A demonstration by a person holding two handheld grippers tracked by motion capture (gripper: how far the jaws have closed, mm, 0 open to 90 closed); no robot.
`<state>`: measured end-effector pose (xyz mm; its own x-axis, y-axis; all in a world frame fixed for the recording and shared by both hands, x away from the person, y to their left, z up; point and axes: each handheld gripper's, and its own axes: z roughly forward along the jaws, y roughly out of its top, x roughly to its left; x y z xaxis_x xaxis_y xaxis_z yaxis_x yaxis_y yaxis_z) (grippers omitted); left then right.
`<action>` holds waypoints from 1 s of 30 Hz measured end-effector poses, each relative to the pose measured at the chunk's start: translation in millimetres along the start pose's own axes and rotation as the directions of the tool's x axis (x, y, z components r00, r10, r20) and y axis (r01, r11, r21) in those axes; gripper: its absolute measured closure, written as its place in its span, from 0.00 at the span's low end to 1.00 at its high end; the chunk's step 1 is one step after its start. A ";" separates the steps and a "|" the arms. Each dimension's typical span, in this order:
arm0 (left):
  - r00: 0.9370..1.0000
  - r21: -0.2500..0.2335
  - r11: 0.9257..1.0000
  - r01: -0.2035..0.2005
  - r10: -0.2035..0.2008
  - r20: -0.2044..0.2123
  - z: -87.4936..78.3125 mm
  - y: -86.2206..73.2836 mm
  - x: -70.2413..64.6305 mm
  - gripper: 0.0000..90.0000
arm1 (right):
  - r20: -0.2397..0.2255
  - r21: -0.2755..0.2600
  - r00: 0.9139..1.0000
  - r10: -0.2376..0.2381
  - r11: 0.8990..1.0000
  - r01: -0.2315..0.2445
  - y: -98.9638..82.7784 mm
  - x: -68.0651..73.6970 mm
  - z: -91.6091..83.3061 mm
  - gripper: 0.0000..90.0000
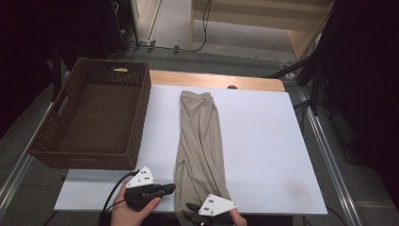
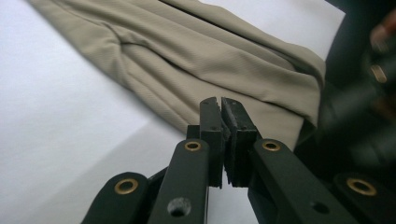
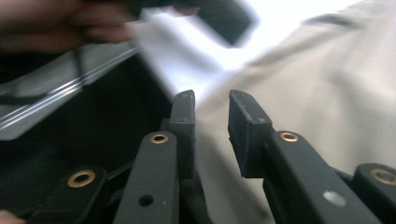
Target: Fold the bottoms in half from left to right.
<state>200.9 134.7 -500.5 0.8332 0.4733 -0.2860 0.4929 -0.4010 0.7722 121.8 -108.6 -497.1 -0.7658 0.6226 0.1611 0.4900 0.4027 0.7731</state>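
The left gripper [image 2: 220, 108] has its jaws pressed together with nothing between them, the near end of the beige trousers [image 1: 200, 141] lying just ahead of the tips on the white table [image 1: 263, 141]. The right gripper [image 3: 212, 103] holds its jaws slightly apart and empty, the trouser cloth just beyond them and to their right. A brown wicker basket [image 1: 136, 117] stands well beyond the left jaws; nothing bears readable writing.
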 end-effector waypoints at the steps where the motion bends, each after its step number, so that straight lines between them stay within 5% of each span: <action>1: 1.000 0.004 1.000 -0.008 0.008 0.014 3.2 0.0 -1.9 0.97 | 0.033 -0.001 0.999 0.021 1.000 -0.021 -2.3 -6.5 -4.5 0.77; 6: 0.998 0.047 0.998 -0.046 0.043 0.050 15.8 0.8 -9.5 0.97 | 0.163 0.036 0.985 0.050 0.998 -0.057 -14.2 -26.1 -10.0 0.71; 11: 0.997 0.103 0.992 -0.067 0.063 0.040 21.8 -0.9 -10.3 0.99 | 0.186 0.087 0.982 0.027 0.995 -0.044 -16.4 -25.0 2.3 0.69; 15: 0.997 0.134 0.988 -0.076 0.073 0.028 24.0 -3.5 -9.7 1.00 | 0.248 0.094 0.969 0.011 0.995 -0.036 -15.9 -24.4 3.7 0.89; 18: 0.997 0.135 0.988 -0.069 0.065 0.035 24.0 -3.5 -8.5 1.00 | 0.242 0.094 0.969 0.042 0.993 -0.066 -15.0 -28.9 1.8 0.96; 30: 0.998 0.136 0.989 -0.058 0.054 0.038 24.4 -3.4 -7.8 1.00 | 0.191 0.013 0.980 0.061 0.998 -0.064 4.2 -21.8 -15.0 0.97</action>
<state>198.9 113.2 -514.7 0.8674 0.4211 -0.2653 0.4729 -0.5313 0.7029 134.3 -130.5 -488.1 -0.6412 0.7623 0.0878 0.5435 0.3704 0.7533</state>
